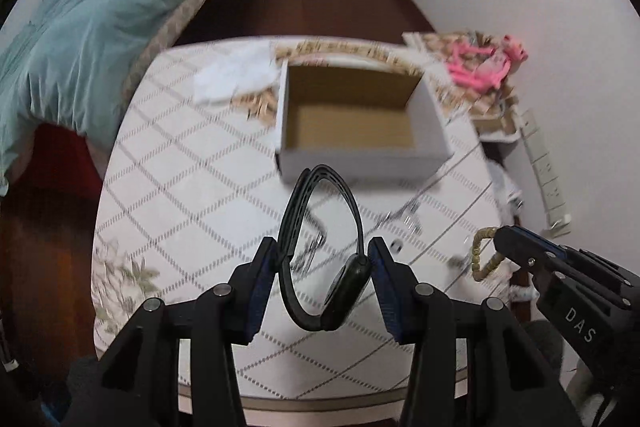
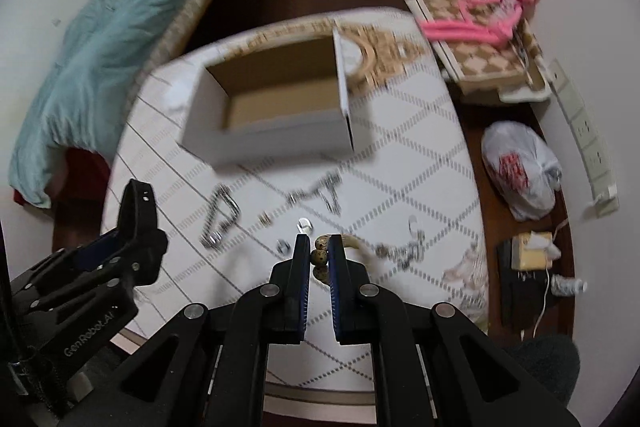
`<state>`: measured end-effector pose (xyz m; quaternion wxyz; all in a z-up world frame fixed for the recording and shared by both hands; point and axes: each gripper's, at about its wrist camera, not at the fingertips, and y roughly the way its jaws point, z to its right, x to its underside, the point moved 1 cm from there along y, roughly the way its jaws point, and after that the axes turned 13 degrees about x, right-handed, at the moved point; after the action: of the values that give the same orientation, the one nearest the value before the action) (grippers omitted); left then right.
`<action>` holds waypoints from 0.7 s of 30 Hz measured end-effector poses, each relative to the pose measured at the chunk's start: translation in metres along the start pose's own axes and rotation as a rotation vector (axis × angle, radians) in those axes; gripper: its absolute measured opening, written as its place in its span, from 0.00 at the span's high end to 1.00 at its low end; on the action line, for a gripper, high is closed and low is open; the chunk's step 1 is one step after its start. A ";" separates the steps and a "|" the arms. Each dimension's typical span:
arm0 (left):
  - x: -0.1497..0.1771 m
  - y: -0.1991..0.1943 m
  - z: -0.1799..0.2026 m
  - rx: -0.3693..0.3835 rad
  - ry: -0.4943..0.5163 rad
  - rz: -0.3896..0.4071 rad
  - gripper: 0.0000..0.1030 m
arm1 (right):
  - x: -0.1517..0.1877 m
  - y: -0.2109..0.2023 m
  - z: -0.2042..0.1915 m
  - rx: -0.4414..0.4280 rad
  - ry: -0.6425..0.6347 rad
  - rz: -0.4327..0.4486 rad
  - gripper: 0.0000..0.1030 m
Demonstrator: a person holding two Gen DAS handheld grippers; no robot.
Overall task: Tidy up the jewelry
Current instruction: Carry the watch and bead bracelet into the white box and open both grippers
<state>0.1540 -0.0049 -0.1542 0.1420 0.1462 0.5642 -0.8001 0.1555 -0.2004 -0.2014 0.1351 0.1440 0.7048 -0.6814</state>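
Observation:
My left gripper [image 1: 322, 255] is shut on a black smartwatch [image 1: 344, 287], its strap looping up toward the box; it holds the watch above the table. It also shows in the right wrist view [image 2: 132, 227]. My right gripper [image 2: 320, 247] is shut on a beige bead bracelet [image 2: 320, 257], and it shows in the left wrist view [image 1: 500, 239] with the bracelet [image 1: 482, 257] hanging from it. An open white cardboard box [image 1: 360, 159] with a brown inside stands at the far side of the table, empty. Several silver chains and rings [image 2: 218, 217] lie loose on the patterned tablecloth [image 2: 400, 167].
A pile of wooden clips [image 1: 260, 107] and white paper [image 1: 236, 79] lie left of the box. A checkered board with pink items [image 2: 480, 27] sits at the right, a plastic bag [image 2: 520, 171] on the floor, a bed with a teal blanket [image 1: 80, 27] at the left.

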 end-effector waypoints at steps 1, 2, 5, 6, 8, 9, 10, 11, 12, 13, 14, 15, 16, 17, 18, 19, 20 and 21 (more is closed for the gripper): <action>-0.009 -0.002 0.001 0.010 0.000 0.009 0.58 | -0.006 -0.006 -0.001 -0.011 0.000 0.011 0.91; -0.014 0.000 0.003 0.016 0.001 0.014 0.58 | -0.015 -0.011 -0.001 -0.024 0.001 0.025 0.91; -0.038 0.001 0.003 0.034 0.010 0.039 0.58 | -0.041 -0.020 -0.001 -0.056 -0.004 0.057 0.91; -0.046 0.003 0.002 0.041 0.017 0.043 0.58 | -0.048 -0.021 -0.001 -0.073 -0.008 0.060 0.91; -0.059 0.008 0.000 0.052 0.024 0.038 0.58 | -0.067 -0.021 -0.002 -0.099 -0.010 0.068 0.91; -0.068 0.012 -0.003 0.060 0.020 0.036 0.58 | -0.076 -0.019 -0.004 -0.105 -0.020 0.074 0.91; -0.073 0.015 -0.004 0.067 0.016 0.033 0.58 | -0.082 -0.018 -0.005 -0.109 -0.022 0.078 0.91; -0.079 0.019 -0.006 0.073 0.014 0.024 0.58 | -0.090 -0.014 -0.008 -0.113 -0.029 0.078 0.91; -0.087 0.026 -0.010 0.079 0.007 0.014 0.58 | -0.097 -0.010 -0.010 -0.117 -0.035 0.074 0.91; -0.092 0.030 -0.011 0.088 0.003 0.008 0.58 | -0.106 -0.002 -0.012 -0.124 -0.037 0.066 0.91; -0.098 0.037 -0.014 0.092 0.000 -0.007 0.58 | -0.112 0.004 -0.014 -0.134 -0.043 0.054 0.91; -0.103 0.041 -0.016 0.095 -0.005 -0.015 0.58 | -0.118 0.012 -0.016 -0.139 -0.043 0.041 0.91; -0.109 0.047 -0.018 0.111 -0.012 -0.027 0.58 | -0.123 0.019 -0.017 -0.141 -0.043 0.031 0.91; -0.112 0.051 -0.019 0.116 -0.018 -0.035 0.58 | -0.128 0.026 -0.020 -0.145 -0.048 0.017 0.91; -0.117 0.057 -0.022 0.118 -0.023 -0.047 0.58 | -0.134 0.035 -0.021 -0.141 -0.050 0.006 0.91; -0.121 0.062 -0.023 0.126 -0.021 -0.058 0.58 | -0.137 0.040 -0.023 -0.140 -0.054 -0.003 0.91; -0.124 0.065 -0.022 0.129 -0.025 -0.068 0.57 | -0.142 0.048 -0.024 -0.140 -0.056 -0.016 0.91; -0.128 0.070 -0.024 0.121 -0.033 -0.081 0.54 | -0.146 0.055 -0.026 -0.136 -0.055 -0.026 0.91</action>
<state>0.3008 0.0032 -0.1721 0.1096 0.1185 0.5178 -0.8401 0.3119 -0.1757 -0.1948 0.1551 0.1063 0.7474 -0.6372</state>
